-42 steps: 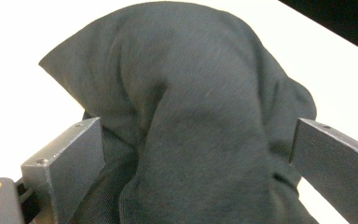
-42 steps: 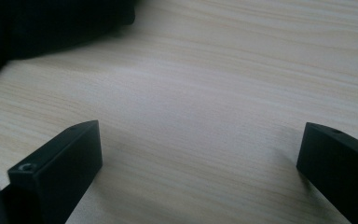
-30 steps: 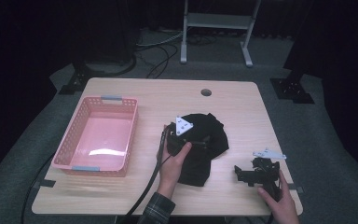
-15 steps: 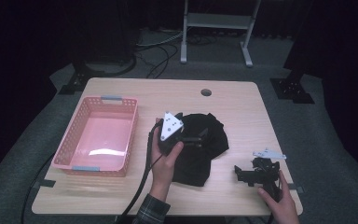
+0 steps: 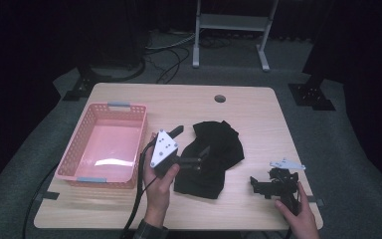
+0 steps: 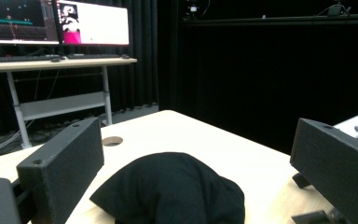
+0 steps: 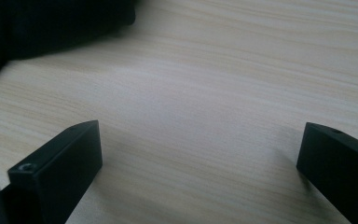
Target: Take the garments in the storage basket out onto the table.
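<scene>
From above, my left tool (image 5: 191, 149) hovers wide open at the black cloth (image 5: 216, 154) mid-tabletop (image 5: 258, 114). Along its jaws, cloth bulges between them, ungripped; too shallow a bite could slip. My right tool (image 7: 200, 158) gapes over bare wood.

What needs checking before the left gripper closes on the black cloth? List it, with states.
1. Left gripper open: ok, jaws stand wide apart.
2. Black cloth between the jaws: ok in the left gripper view, bunched low between them.
3. Jaws low enough to touch the cloth: cannot tell.
4. Right gripper away from the cloth: ok, near the table's right front corner, jaws open over bare wood.
5. Pink basket free to receive: ok, nothing lies in it.
</scene>
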The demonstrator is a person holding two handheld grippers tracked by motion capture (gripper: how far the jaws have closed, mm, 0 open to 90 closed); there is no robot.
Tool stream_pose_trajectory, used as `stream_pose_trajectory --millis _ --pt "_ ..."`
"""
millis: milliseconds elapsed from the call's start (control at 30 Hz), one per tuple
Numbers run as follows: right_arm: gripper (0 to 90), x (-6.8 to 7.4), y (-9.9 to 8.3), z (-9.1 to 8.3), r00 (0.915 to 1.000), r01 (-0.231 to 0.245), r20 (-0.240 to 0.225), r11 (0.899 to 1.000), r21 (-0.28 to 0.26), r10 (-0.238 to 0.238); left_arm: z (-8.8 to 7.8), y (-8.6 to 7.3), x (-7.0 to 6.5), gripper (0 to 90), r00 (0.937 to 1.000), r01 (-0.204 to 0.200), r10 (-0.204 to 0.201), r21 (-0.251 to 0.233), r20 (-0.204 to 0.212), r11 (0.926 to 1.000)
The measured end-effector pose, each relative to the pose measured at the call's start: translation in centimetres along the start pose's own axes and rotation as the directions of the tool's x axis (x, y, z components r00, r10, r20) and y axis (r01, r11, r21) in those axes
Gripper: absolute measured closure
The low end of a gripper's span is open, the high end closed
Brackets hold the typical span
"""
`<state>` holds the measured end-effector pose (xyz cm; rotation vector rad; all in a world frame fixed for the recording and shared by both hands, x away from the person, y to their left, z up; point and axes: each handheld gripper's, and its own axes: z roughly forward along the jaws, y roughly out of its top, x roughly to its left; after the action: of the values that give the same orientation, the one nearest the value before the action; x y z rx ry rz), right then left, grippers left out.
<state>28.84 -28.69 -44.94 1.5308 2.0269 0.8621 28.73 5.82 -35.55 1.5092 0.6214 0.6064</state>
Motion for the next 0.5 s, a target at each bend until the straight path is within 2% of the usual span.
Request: stream_pose_trajectory --millis 400,500 --pt "0.0 0.0 0.0 0.0 1.0000 0.000 0.000 1.000 0.000 0.000 -2.0 -3.0 0.2 1.8 0.9999 -0.016 0.016 -0.014 0.006 0.9998" --pt "0.0 0.0 0.0 0.0 1.0000 0.000 0.000 1.000 0.000 0.000 -2.4 -3.8 0.4 1.8 0.9998 -0.020 0.020 0.000 -0.001 0.9998"
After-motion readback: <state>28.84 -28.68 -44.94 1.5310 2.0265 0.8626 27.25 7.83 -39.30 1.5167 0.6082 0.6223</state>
